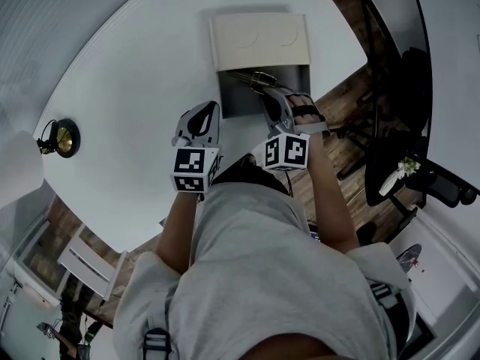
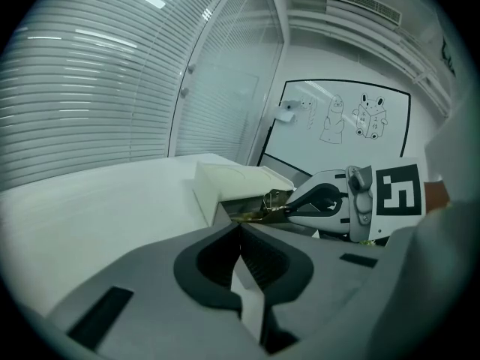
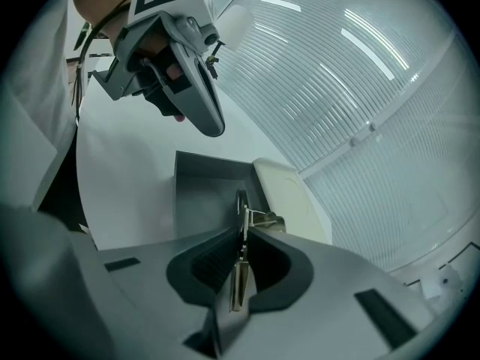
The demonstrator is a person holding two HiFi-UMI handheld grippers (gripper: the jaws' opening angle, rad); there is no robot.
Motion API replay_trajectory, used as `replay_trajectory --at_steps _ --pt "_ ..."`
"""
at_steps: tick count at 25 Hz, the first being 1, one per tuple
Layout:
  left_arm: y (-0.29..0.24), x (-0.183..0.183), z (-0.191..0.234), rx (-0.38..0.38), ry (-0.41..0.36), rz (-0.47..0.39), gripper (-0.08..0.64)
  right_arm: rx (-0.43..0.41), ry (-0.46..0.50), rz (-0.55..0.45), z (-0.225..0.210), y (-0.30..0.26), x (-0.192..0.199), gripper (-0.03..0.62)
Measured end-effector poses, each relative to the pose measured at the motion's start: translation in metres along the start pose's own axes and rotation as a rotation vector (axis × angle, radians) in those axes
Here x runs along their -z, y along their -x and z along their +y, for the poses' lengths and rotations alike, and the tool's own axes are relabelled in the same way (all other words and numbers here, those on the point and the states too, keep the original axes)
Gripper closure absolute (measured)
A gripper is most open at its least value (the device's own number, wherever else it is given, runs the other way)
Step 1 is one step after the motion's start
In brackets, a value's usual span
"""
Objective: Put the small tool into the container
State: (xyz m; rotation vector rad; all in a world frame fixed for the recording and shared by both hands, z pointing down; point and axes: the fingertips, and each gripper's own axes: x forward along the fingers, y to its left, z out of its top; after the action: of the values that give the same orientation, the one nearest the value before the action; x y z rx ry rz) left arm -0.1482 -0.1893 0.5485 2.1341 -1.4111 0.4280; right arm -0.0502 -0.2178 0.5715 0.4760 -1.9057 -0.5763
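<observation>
A grey open container (image 1: 241, 102) with its cream lid (image 1: 259, 42) slid back stands at the far side of the white round table (image 1: 135, 88). My right gripper (image 1: 268, 92) is shut on a small, thin brass-coloured tool (image 1: 251, 79), which hangs over the container's opening. In the right gripper view the tool (image 3: 241, 220) stands on edge between the shut jaws of the right gripper (image 3: 241, 235), pointing at the container (image 3: 199, 193). My left gripper (image 1: 210, 111) hovers just left of the container, shut and empty. The left gripper (image 2: 241, 235) faces the tool (image 2: 262, 210).
A black and gold round object (image 1: 64, 137) sits near the table's left edge. An office chair (image 1: 409, 156) and wooden floor (image 1: 341, 100) lie beyond the table at the right. A whiteboard (image 2: 352, 122) with drawings hangs on the far wall.
</observation>
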Motion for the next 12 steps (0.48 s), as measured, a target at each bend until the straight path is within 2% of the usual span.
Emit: replay_trajectory --at_steps 4,12 --pt "0.002 0.007 -0.003 0.001 -0.001 0.012 0.537 -0.016 -0.017 0.023 0.005 -0.001 0.003 0.541" --pt "0.011 0.012 -0.022 0.007 -0.005 0.014 0.537 0.014 -0.017 0.007 0.005 0.013 0.0 0.541"
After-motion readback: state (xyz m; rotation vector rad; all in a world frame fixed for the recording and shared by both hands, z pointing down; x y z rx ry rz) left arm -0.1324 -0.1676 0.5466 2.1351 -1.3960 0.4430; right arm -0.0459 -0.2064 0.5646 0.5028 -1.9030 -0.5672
